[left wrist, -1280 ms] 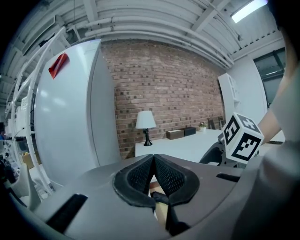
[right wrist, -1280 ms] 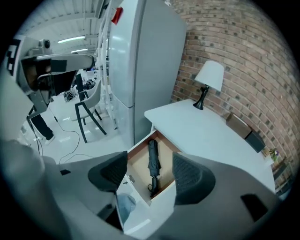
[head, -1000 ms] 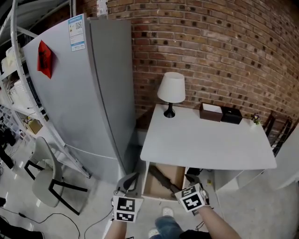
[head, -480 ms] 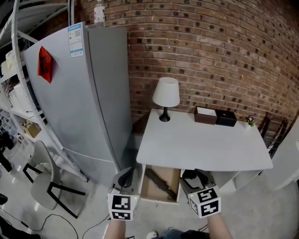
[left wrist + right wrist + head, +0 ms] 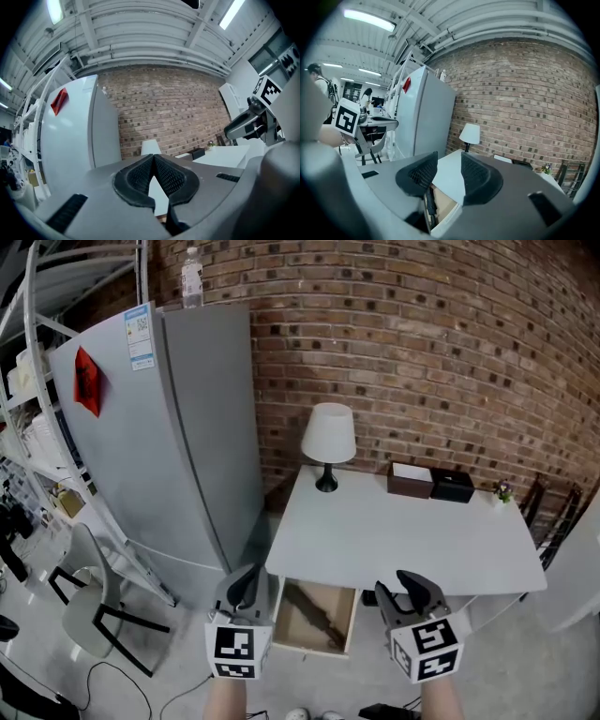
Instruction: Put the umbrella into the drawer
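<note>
**Both grippers raised before the open drawer, head view and gripper views.** Nearest the camera, at the lower edge of the head view, we see the two hand-held grippers side by side in front of the table.

- **Left gripper** [image 5: 245, 583]: in the left gripper view its ribbed pads [image 5: 140, 176] meet at their tips. We find nothing caught between them.
- **Right gripper** [image 5: 397, 587]: it stands partly open. In the right gripper view a clear gap separates its two pads [image 5: 423, 172]. The jaws have just been closing and they grip nothing. Only the table edge and the drawer show through the gap.

Just beyond the grippers, and between them, the drawer [image 5: 278, 617] stands pulled out from under the white table [image 5: 403, 540]. The umbrella [image 5: 317, 611], a dark folded length, lies on the drawer bottom. It runs slantwise from the back left toward the front right, and neither gripper touches it. In the right gripper view we see the same umbrella [image 5: 427, 206] low in the frame, beneath the left-hand pad.

Along the far edge of the table stand three things. A lamp [image 5: 328, 439] with a white shade is at the left. To its right a brown box [image 5: 410, 480] and a black box [image 5: 453, 487] sit side by side.

Left of the table rises a tall grey refrigerator [image 5: 178, 446]. It has a bottle [image 5: 191, 277] upright on top and a red sticker [image 5: 86, 382] on its side. A grey chair [image 5: 89, 601] stands on the floor near its foot. Farthest back, a brick wall [image 5: 422, 352] closes the scene.
</note>
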Demonstrator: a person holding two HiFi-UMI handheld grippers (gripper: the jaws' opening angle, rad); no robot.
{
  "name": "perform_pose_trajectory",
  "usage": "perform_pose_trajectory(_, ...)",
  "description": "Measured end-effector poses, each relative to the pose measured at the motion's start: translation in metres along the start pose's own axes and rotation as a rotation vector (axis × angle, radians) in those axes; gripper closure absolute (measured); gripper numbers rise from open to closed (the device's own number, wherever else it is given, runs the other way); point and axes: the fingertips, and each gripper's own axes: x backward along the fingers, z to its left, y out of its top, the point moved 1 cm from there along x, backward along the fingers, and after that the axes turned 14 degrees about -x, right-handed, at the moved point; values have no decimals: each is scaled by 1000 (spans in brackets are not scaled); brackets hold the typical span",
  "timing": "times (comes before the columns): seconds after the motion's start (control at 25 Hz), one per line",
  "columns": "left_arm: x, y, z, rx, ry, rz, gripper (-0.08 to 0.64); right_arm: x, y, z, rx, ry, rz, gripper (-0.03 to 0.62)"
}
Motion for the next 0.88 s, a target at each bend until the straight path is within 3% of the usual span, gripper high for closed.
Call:
perform_pose_trajectory(0.2,-6,30,2,-43,20,-45,558,15,31,-12,-3,-28,-133,588)
perform_pose_trajectory(0.32,-6,45,3,-81,29,-65,558,24,41,-8,49,-4,-167,592)
perform_pose_trajectory(0.48,-2,67,4,-131,45,-102,559,37,53,0,212,-2,-179,592)
perform_pose_trajectory(0.6,-2,78,3,-141,54,-124,558,47,67,-5,166,-32,-234,592)
perform_pose_trajectory(0.72,-1,86,3,-103,66,-148,558,52,74,-15,110,-72,-272,592)
perform_pose_trajectory(0.88,1,87,1,-124,64,-147,558,58,77,-24,52,-66,-316,592)
